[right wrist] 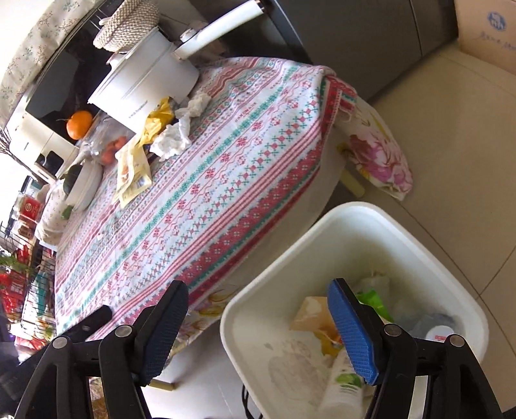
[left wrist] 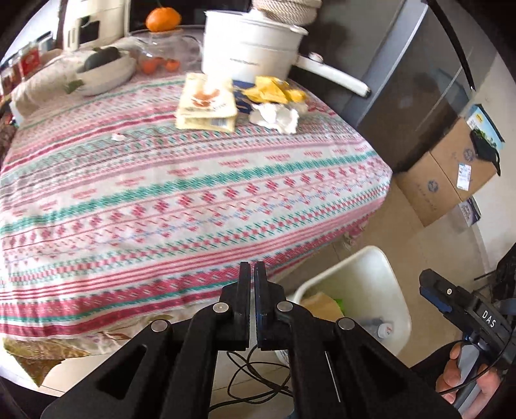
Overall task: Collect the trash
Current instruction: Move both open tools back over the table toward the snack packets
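On the patterned tablecloth [left wrist: 193, 193], near its far edge, lie a crumpled white tissue [left wrist: 275, 116] [right wrist: 175, 138], a yellow wrapper [left wrist: 274, 90] [right wrist: 158, 119] and a cream snack packet [left wrist: 206, 106] [right wrist: 132, 174]. A tiny white scrap [left wrist: 117, 137] sits left of them. My left gripper [left wrist: 253, 267] is shut and empty over the table's near edge. My right gripper [right wrist: 258, 287] stands open with nothing between its fingers, above the white bin [right wrist: 322, 225] [left wrist: 371, 267] on the floor. Inside the bin are a white bottle with a green label [right wrist: 343, 386], a tan box [right wrist: 309, 314] and a green wrapper [right wrist: 374, 299].
A white pot [left wrist: 248, 48], an orange [left wrist: 163, 19], a glass dish and a white bowl [left wrist: 103, 74] crowd the table's back. A grey cabinet [left wrist: 403, 80] and a cardboard box [left wrist: 451, 167] stand to the right. Cables [left wrist: 258, 377] trail on the tiled floor. A hand [left wrist: 458, 374] holds the right tool.
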